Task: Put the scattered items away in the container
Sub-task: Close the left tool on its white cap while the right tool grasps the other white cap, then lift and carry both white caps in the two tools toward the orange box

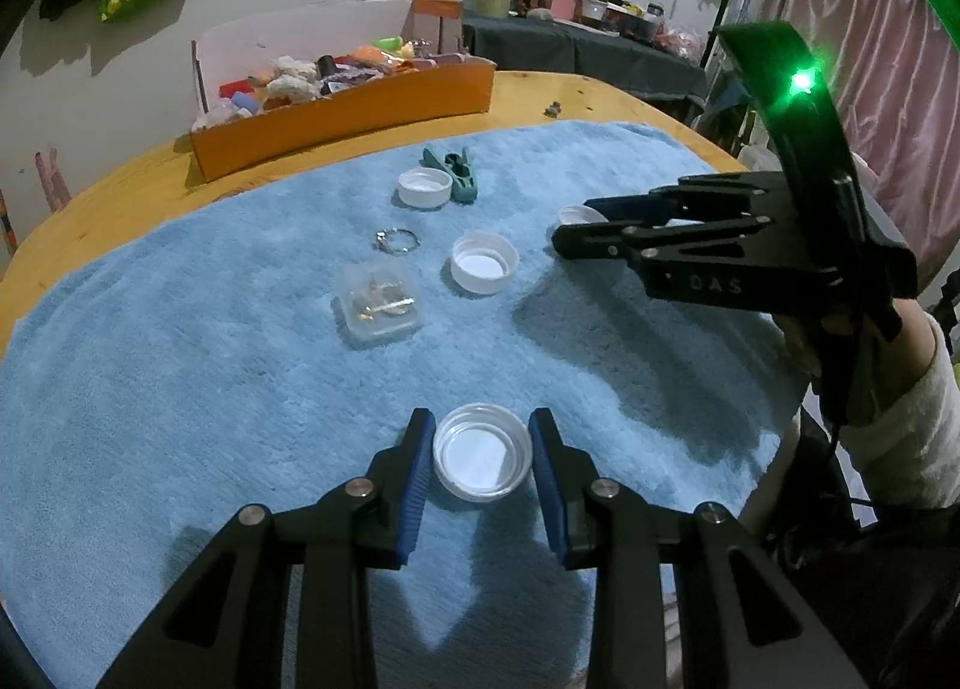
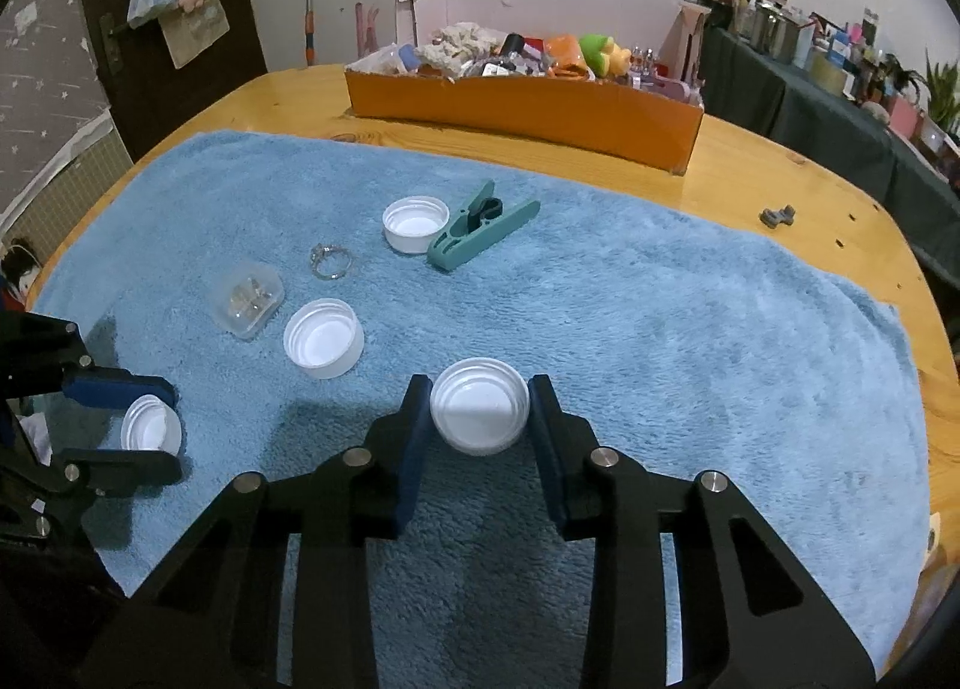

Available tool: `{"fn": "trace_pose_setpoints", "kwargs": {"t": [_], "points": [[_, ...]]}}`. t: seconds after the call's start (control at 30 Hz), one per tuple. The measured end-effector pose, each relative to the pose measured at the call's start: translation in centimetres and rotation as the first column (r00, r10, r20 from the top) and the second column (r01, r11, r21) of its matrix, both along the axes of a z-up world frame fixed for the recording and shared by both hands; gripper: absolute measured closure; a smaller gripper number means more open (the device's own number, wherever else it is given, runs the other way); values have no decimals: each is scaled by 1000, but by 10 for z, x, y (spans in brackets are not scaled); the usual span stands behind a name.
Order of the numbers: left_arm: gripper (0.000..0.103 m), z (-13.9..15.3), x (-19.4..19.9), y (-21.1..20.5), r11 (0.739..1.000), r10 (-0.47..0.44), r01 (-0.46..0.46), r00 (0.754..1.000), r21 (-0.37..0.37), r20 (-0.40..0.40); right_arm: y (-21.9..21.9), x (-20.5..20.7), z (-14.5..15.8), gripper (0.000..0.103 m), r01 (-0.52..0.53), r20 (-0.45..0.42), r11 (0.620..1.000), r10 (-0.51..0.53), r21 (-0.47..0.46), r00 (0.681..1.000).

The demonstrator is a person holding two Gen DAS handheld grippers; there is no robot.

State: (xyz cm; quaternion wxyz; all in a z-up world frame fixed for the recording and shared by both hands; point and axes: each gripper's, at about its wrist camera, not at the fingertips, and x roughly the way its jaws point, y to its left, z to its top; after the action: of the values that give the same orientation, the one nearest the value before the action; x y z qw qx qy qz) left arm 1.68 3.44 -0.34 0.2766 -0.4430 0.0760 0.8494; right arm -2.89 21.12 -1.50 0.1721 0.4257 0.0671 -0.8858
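both grippers are clamped on white bottle caps lying open side up on the blue towel [image 2: 660,329]. the left gripper [image 1: 482,452] has its blue pads against the sides of 1 cap [image 1: 483,451]; the right gripper [image 2: 480,416] is closed on another cap [image 2: 480,415]. lift each cap straight up before swinging away, keeping the squeeze even so the round wall does not pop out. the orange cardboard box [image 2: 528,113], already full, sits at the far table edge, well apart. both grippers slant steeply downward, side by side.
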Motion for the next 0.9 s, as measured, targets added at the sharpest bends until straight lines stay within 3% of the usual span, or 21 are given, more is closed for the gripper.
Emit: {"fn": "trace_pose_setpoints", "kwargs": {"t": [0.9], "points": [[68, 46, -64, -9, 998, 54, -52, 997, 27, -57, -11, -39, 51, 73, -22, -59, 1000, 23, 17, 998]]}}
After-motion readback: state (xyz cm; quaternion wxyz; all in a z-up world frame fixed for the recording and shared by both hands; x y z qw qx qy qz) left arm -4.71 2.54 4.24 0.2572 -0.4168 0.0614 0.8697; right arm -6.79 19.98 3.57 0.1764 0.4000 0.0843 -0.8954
